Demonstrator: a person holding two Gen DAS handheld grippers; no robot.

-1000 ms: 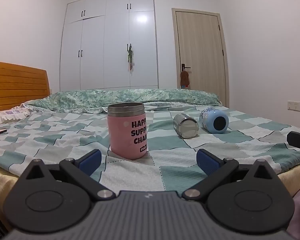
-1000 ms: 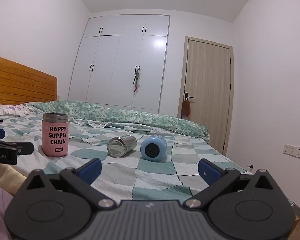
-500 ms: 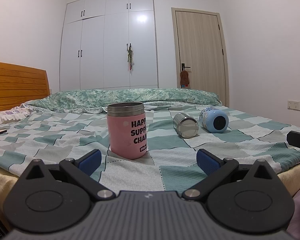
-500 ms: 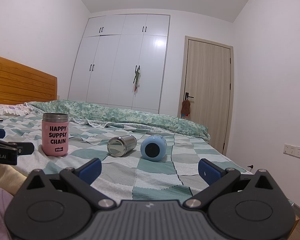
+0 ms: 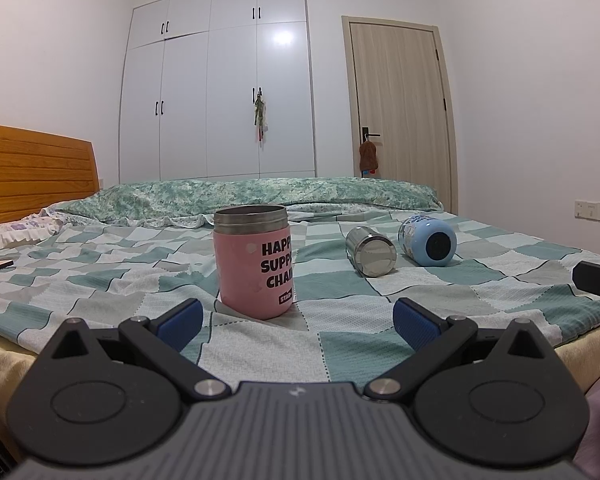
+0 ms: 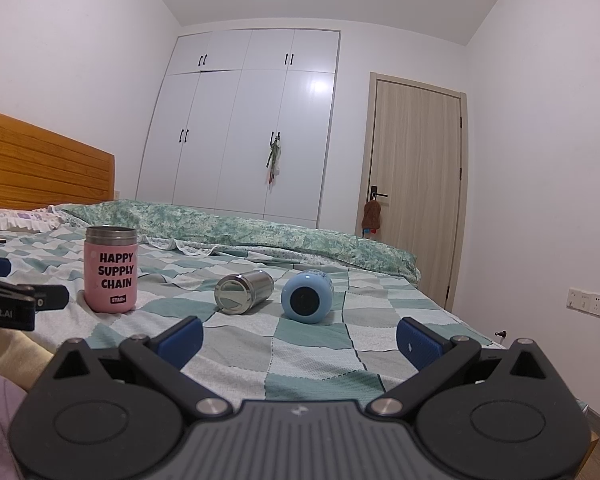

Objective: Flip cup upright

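Bed carrying a steel cup and blue cup on their sides just ahead of the wide, empty right tool, while the left tool, also wide, faces an upright pink cup, likely poised to right one.

A matt pink cylindrical cup with a brushed steel rim and black printed lettering is seen on a checked green, grey and white woven cloth bedspread of finely textured, slightly wrinkled weave. A polished stainless-steel cylindrical cup with a mirror-like base is shown beside a smooth pale-blue coated cup. The left gripper and right gripper are made of matt black plastic, with blue rubbery finger pads. A varnished orange wooden headboard and glossy white wardrobe doors are visible behind.
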